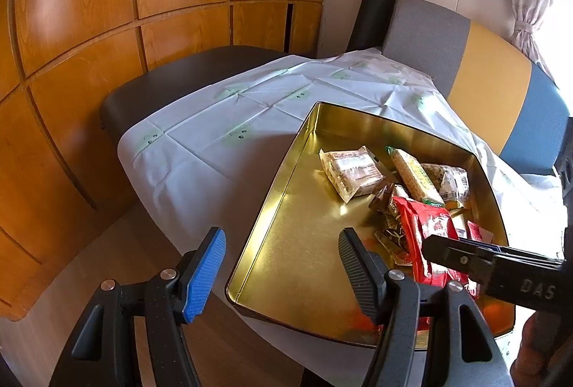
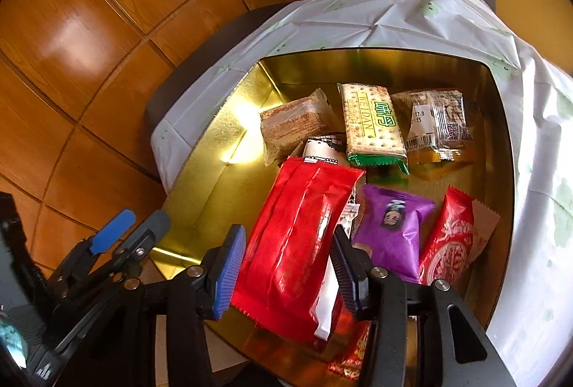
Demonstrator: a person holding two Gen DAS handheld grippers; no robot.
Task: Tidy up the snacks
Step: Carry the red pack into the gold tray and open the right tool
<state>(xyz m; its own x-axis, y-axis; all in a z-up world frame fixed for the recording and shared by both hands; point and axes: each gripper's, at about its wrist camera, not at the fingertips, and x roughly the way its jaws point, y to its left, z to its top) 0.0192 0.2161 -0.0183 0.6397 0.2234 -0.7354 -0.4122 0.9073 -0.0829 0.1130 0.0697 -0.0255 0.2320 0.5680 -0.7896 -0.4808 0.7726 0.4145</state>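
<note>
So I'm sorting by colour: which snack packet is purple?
The purple packet with a small face picture, lying between two red packets in the gold tin.

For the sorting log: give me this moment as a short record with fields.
container: gold tin on a white cloth
contents: wrapped snacks, crowded toward one side of the tin
largest item: red packet
other items: green cracker pack, purple packet, wafer pack
right gripper: jaws on either side of the red packet; whether the pads press it cannot be told
left gripper: open, empty, over the tin's near edge
bare part of tin: the side toward the wooden wall
</note>
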